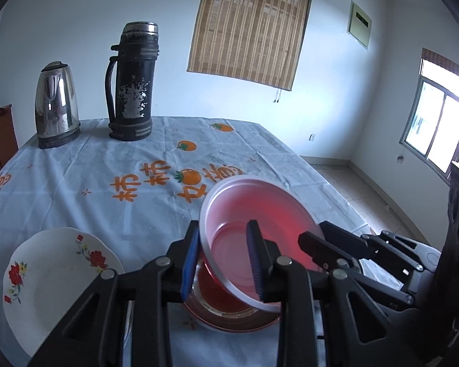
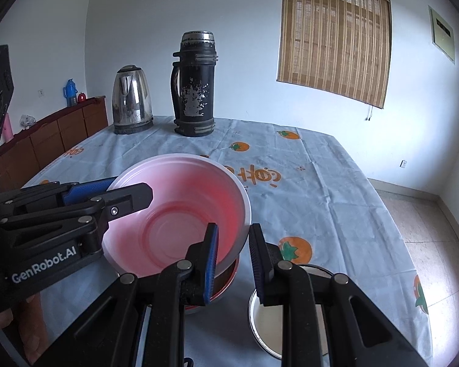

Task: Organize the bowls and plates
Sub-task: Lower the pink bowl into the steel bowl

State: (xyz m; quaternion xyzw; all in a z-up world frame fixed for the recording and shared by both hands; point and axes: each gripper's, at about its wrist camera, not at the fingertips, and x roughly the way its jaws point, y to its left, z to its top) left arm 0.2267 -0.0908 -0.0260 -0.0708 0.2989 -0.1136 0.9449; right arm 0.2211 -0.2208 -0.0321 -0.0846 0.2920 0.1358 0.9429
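A pink plastic bowl (image 1: 254, 214) hangs tilted just above a red bowl (image 1: 229, 312) that rests on the table. My left gripper (image 1: 223, 260) is shut on the pink bowl's near-left rim, one pad inside and one outside. My right gripper (image 2: 234, 260) is shut on the opposite rim of the same pink bowl (image 2: 174, 214). Each gripper shows in the other's view: the right gripper (image 1: 316, 235) at the bowl's right edge, the left gripper (image 2: 119, 189) at its left edge. The red bowl (image 2: 226, 281) is mostly hidden under the pink one.
A white plate with red flowers (image 1: 55, 281) lies at the near left. A white bowl (image 2: 275, 321) sits under my right gripper. A steel kettle (image 1: 56, 104) and a black thermos (image 1: 131, 82) stand at the far end of the table with the blue cloth (image 1: 107, 165). A wooden cabinet (image 2: 46, 140) lines the left wall.
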